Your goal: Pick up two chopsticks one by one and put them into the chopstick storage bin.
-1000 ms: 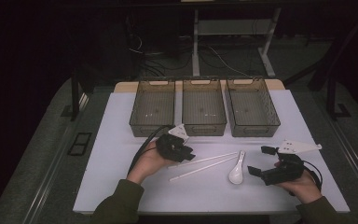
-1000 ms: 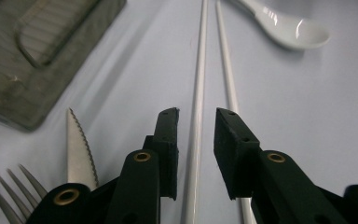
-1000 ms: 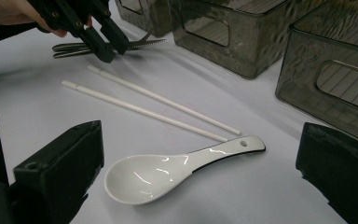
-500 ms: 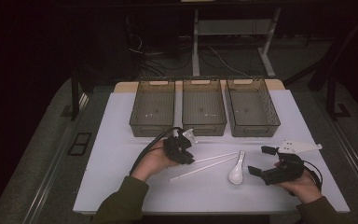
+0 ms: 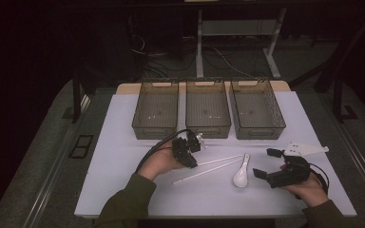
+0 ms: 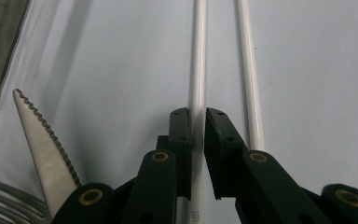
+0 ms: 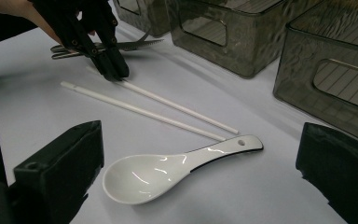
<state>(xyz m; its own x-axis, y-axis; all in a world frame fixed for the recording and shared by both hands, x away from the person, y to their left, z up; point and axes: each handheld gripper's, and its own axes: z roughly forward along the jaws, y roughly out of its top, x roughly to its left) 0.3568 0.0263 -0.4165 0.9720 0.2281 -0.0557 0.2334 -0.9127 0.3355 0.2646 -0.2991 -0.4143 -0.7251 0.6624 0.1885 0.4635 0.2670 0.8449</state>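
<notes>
High view: white worktop [image 5: 123,190] w/ three smoky see-through bins [image 5: 208,114] in a row across the upper middle of the frame. Two forearms enter from the bottom edge.

Left claw [image 5: 193,159] sits just left of centre, below the gap between the left and middle bins. Its jaws have just been closing and now pinch one white chopstick [image 5: 218,160] near its end. In the left gripper view that chopstick [image 6: 197,84] runs straight up the middle of the frame, w/ both black jaws pressed on its sides low in the picture. The second chopstick [image 6: 250,79] lies just right of it, nearly parallel, flat on the worktop and free of the jaws. A serrated knife [image 6: 39,144] and fork tines [image 6: 4,198] lie at lower left of that frame.

Right claw [image 5: 268,164] is at lower right of the high view, jaws wide apart, gripping nothing. In the right gripper view its two jaws stand at the lower corners, w/ a white ceramic spoon [image 7: 168,172] lying on the worktop between and beyond them, bowl at left, handle pointing right. Both chopsticks lie beyond the spoon, slanting toward the upper left, where the left claw [image 7: 114,70] clamps the farther one.
</notes>
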